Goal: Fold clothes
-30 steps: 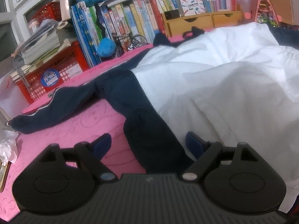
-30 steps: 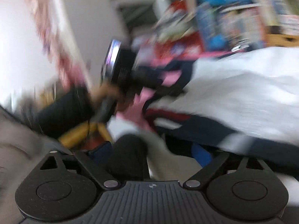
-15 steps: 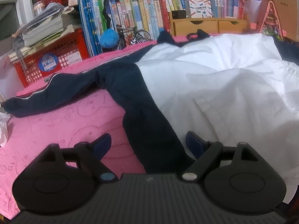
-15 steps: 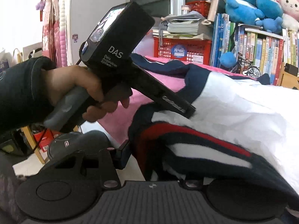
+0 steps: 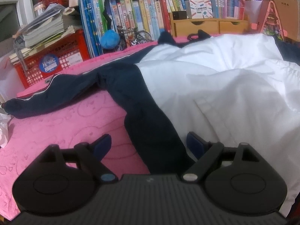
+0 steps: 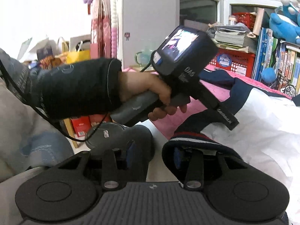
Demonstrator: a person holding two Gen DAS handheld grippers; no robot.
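A white jacket (image 5: 215,93) with navy sides lies spread on a pink blanket (image 5: 65,123). Its navy sleeve (image 5: 46,97) stretches out to the left. My left gripper (image 5: 149,146) is open low over the near edge, its fingers either side of the navy side panel (image 5: 150,123). In the right wrist view a hand (image 6: 148,90) in a black sleeve holds that left gripper's body (image 6: 187,71) over the jacket. My right gripper (image 6: 153,155) has a gap between its fingers. The striped ribbed hem (image 6: 196,140) lies draped over its right finger, hiding most of it.
Behind the blanket stand a red crate (image 5: 56,61) stacked with papers, rows of books (image 5: 131,16), wooden drawers (image 5: 206,25), a blue plush ball (image 5: 109,40) and a toy bicycle (image 5: 135,37). A grey round object (image 6: 120,136) sits below the blanket's near edge.
My right gripper swung in to the jacket's hem, and its fingers have narrowed with the hem over the right one. The left gripper has barely shifted and stays open.
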